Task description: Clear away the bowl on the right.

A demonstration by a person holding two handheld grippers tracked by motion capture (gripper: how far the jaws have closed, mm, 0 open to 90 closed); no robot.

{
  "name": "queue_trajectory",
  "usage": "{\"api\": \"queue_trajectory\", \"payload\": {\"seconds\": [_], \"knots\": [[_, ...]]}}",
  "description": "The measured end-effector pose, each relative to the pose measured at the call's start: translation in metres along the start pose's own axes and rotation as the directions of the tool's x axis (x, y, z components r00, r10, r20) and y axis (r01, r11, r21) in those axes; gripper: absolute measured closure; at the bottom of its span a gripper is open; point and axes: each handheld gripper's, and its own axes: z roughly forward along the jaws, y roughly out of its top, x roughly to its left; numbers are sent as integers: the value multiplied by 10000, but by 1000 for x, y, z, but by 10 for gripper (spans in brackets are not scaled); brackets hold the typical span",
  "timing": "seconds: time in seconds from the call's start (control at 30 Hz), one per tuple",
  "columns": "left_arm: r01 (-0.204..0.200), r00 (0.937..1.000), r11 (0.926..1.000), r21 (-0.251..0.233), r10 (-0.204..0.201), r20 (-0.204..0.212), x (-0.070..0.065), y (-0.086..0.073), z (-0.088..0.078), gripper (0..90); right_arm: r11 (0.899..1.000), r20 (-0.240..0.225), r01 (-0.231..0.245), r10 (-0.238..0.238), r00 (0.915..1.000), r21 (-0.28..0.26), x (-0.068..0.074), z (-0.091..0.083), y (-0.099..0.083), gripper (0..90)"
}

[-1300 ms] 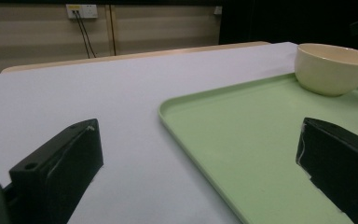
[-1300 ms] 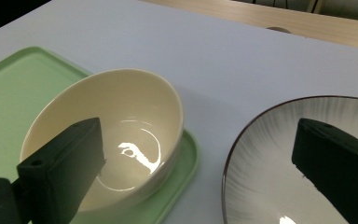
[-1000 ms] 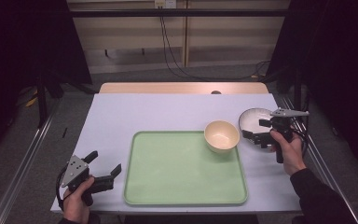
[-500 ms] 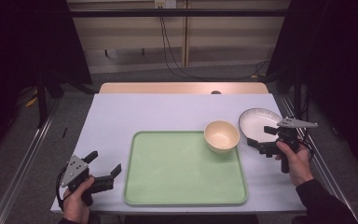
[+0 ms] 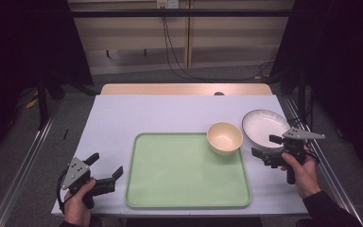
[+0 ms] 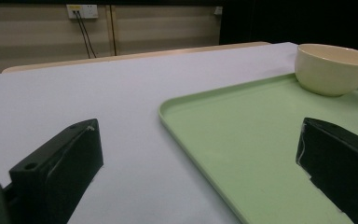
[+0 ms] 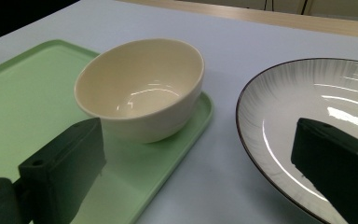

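A green tray (image 5: 184, 175) lies at the middle of the white table. A cream bowl (image 5: 224, 138) stands upright in the tray's far right corner. Just right of the tray, a white plate (image 5: 266, 126) with a dark rim rests on the table. My right gripper (image 5: 263, 146) hovers at the plate's near edge, open, pointing left toward the bowl. In the right gripper view the bowl (image 7: 140, 88) and the plate (image 7: 307, 93) lie ahead of the spread jaws, with nothing between them. My left gripper (image 5: 106, 165) is open at the near left, beside the tray (image 6: 261, 135).
The table's (image 5: 170, 113) far half is bare white surface, with a wooden strip (image 5: 184, 89) along its back edge. Cables (image 5: 170, 42) hang down the wall behind. Metal rails (image 5: 23, 161) run along the floor on both sides.
My right gripper has drawn back from over the plate toward the near edge of the table. The plate, bowl, tray and left gripper stay where they were.
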Motion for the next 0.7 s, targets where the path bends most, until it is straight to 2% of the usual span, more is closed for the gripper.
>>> {"api": "queue_trajectory", "payload": {"seconds": [0.4, 0.7], "knots": [[-7, 10000, 10000, -6, 7, 20, 0, 0, 0, 4, 9999, 89, 21, -20, 10000, -113, 11, -13, -13, 28], [14, 10000, 10000, -2, -14, 8, 0, 0, 0, 4, 9991, -141, 311, -307, 9994, 287, 21, -16, -28, 28]]}}
